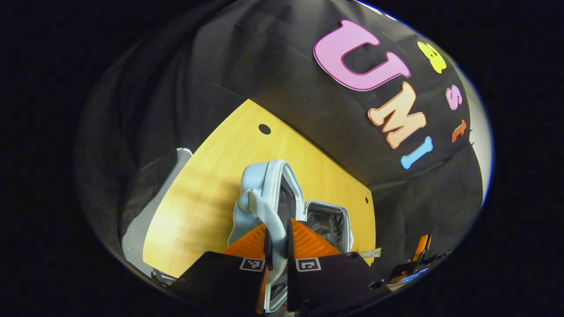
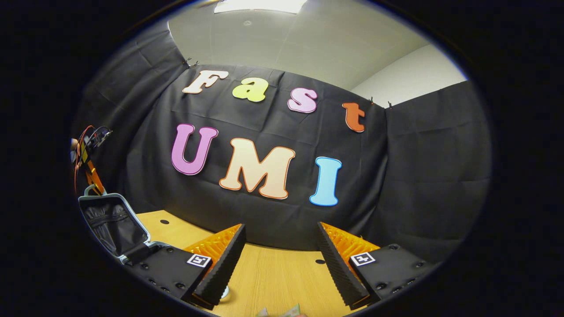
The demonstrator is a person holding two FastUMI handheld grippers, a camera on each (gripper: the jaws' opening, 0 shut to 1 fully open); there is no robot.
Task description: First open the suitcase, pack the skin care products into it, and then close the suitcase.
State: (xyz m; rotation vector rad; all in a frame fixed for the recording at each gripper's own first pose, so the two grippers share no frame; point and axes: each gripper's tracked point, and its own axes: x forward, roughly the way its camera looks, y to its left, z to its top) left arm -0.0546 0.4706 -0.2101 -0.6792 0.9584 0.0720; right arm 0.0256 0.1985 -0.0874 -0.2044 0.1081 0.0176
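We are holding the suitcase (image 1: pixel 282 198) lid by its pale handle strap (image 1: pixel 275 229) with the left gripper (image 1: pixel 277 246), whose jaws are pinching nearly closed on that strap, while the lid is standing raised above the open lined half (image 1: pixel 328 222) on the wooden desk (image 1: pixel 207 193). In the right gripper view the case is appearing at the far left, its dark-lined lid (image 2: pixel 112 224) tilting up, and the right gripper (image 2: pixel 280 264) is hovering over bare desk with its jaws spread wide and holding nothing. A small pale packet edge (image 2: pixel 282 311) is peeking in at the near rim of that view; we are judging it to be one of the skin care products, though it is too cropped to tell. The risk, as we are reading it, is the strap slipping through the narrow pinch so the lid drops shut, or the light case sliding toward the desk's right edge, which is lying just beside the open half. Open room is lying on the left of the case and across the middle of the desk.
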